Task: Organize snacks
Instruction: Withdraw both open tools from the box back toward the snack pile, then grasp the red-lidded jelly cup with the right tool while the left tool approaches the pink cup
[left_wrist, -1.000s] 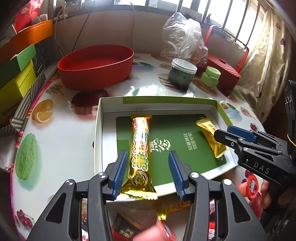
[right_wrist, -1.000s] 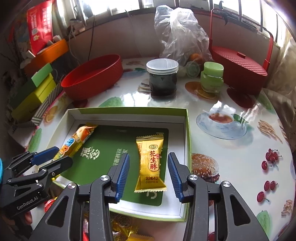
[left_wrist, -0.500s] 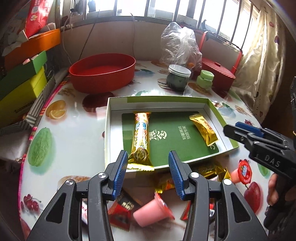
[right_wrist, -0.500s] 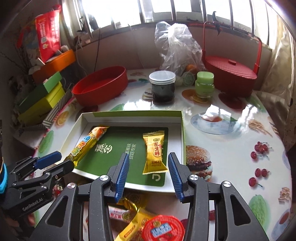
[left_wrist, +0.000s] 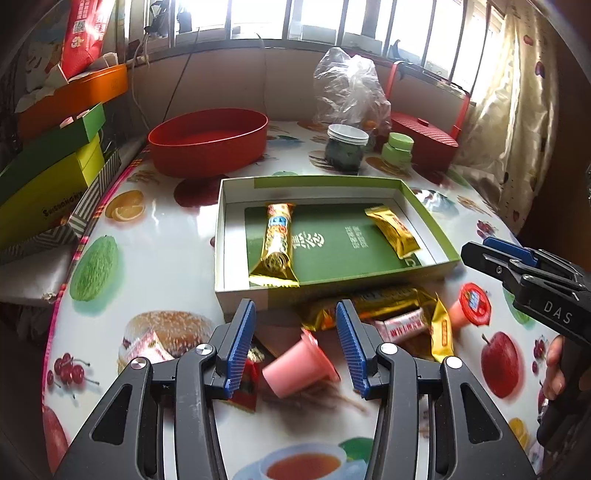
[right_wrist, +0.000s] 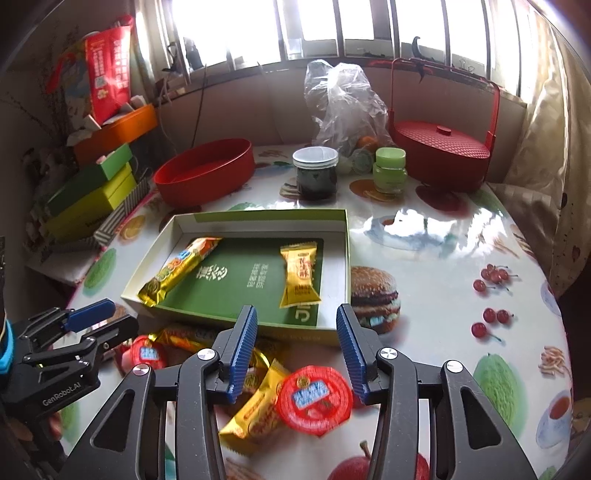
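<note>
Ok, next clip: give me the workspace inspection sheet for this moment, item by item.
Surface: round table under a glossy fruit-print cloth, glare patches.
Job's things: shallow green-and-white cardboard box holds a long gold wrapped bar and a short yellow peanut-candy packet, apart. Loose pile in front of it: two pink jelly cups, one tipped, one with its red lid showing, and gold packets.
Clutter: red oval tub, dark jar with white lid, green jar, red lidded basket, clear plastic bag.
Grippers: left gripper and right gripper open, empty, over the pile.
Cables: thin wire along back wall.
Surroundings: barred window, stacked boxes left.
</note>
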